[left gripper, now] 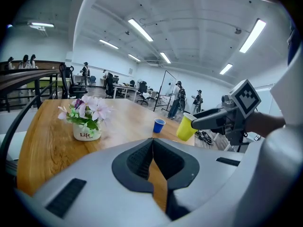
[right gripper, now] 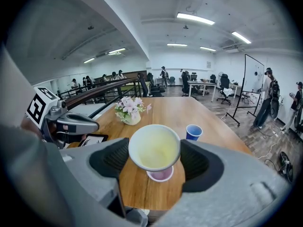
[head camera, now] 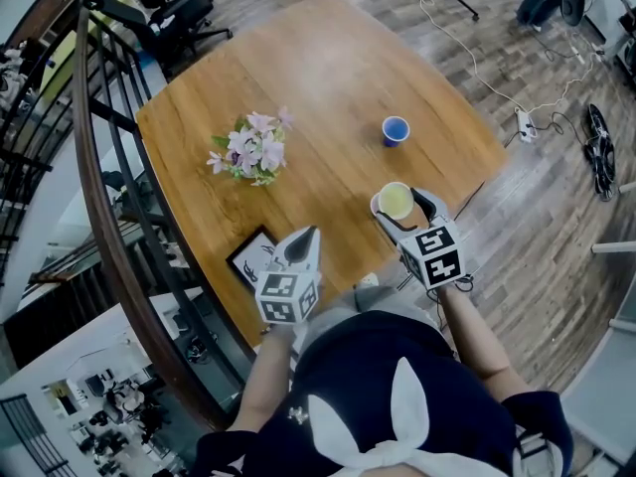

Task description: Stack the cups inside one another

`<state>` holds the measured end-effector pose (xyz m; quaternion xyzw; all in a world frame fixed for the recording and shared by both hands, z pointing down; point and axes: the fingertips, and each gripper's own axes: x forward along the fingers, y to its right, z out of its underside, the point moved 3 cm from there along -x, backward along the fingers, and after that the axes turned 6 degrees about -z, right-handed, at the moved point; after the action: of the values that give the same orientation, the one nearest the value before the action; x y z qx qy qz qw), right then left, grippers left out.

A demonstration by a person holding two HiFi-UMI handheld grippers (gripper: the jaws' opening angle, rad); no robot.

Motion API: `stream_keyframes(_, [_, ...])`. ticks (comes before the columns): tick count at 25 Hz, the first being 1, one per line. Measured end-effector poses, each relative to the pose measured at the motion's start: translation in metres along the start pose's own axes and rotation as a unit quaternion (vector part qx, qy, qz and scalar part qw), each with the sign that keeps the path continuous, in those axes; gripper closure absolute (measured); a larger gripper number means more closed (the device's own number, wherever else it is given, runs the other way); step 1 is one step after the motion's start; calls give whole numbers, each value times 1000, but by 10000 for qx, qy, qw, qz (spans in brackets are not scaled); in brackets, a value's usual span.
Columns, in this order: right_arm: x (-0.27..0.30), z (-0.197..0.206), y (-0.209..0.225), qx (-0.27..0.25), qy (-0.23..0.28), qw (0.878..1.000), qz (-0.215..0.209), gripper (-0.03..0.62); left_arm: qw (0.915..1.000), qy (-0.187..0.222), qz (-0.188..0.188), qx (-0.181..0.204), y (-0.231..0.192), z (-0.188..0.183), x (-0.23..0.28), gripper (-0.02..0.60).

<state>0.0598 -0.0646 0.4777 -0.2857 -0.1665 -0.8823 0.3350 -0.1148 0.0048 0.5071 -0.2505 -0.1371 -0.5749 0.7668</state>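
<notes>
3 cups — yellow cup (right gripper: 154, 148) gripped in right gripper (right gripper: 155, 161), over pink cup (right gripper: 161, 175); blue cup (right gripper: 193, 132) apart on table (right gripper: 165, 112); left gripper (left gripper: 152, 148) closed, empty.

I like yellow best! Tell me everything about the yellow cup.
The yellow cup is a tapered, paper-looking cup, yellow outside, pale inside, with a white rim. It's empty and tilted, pinched at both sides by the right gripper, over a pink cup on the wooden table. Whether the cups touch doesn't show.
</notes>
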Motion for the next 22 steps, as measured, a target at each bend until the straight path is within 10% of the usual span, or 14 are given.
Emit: stream_keyframes(22, [45, 37, 17, 124, -364, 9989, -254, 256, 9996, -181, -196, -48, -5, 6, 5, 565])
